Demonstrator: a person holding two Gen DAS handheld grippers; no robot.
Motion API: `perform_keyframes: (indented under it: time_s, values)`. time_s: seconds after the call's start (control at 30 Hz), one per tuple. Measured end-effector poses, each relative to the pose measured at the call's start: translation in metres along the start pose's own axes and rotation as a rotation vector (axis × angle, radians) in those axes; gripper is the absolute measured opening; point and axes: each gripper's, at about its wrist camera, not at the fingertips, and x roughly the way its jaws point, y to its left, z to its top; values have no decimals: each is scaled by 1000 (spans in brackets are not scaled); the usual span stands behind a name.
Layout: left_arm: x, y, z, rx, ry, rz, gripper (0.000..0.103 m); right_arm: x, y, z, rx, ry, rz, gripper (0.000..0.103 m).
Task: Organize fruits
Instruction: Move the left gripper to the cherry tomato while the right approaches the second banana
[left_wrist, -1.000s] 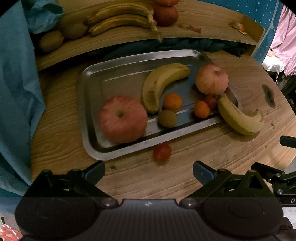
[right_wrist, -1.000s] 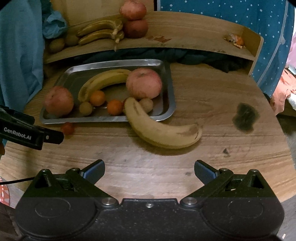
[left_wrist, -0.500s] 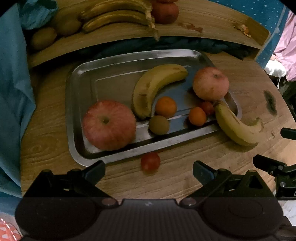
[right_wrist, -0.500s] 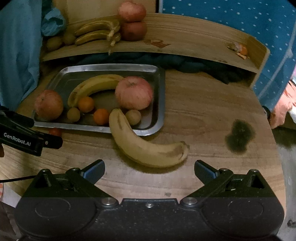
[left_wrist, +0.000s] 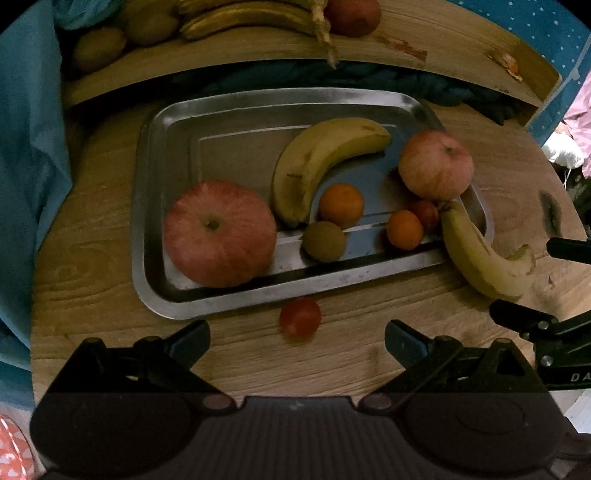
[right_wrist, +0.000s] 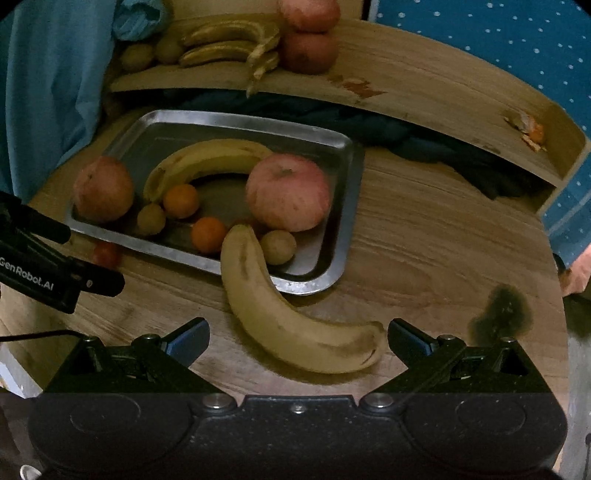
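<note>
Lying half off the tray (right_wrist: 343, 206), a brown-flecked yellow banana (right_wrist: 291, 317) fronts both empty, wide-open claws.

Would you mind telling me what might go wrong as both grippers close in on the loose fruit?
The small red fruit on the table is round, so the open left gripper could nudge it rolling. The banana leans on the tray rim; lifting it with the right gripper may jostle fruit inside.

In the right wrist view the left gripper (right_wrist: 94, 258) covers part of the small red fruit (right_wrist: 107, 254) off the tray's (right_wrist: 343, 206) near edge; the shelf's (right_wrist: 424, 85) top apple (right_wrist: 308, 13) is cropped.
</note>
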Motion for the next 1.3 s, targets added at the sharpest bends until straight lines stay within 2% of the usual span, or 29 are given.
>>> perform_keyframes:
  time_s: [0.43,0.8,1.2,1.3]
  values:
    - [6,0,3,-38,4,14,102,19,-6,5,-26,60,46,102]
    - [11,3,5,-55,9,12,102,25,-4,8,-40,83,41,102]
    - [9,11,3,-71,2,-1,88,24,0,9,-40,74,28,102]
    - [10,11,2,-66,9,-7,79,24,3,9,-49,72,18,102]
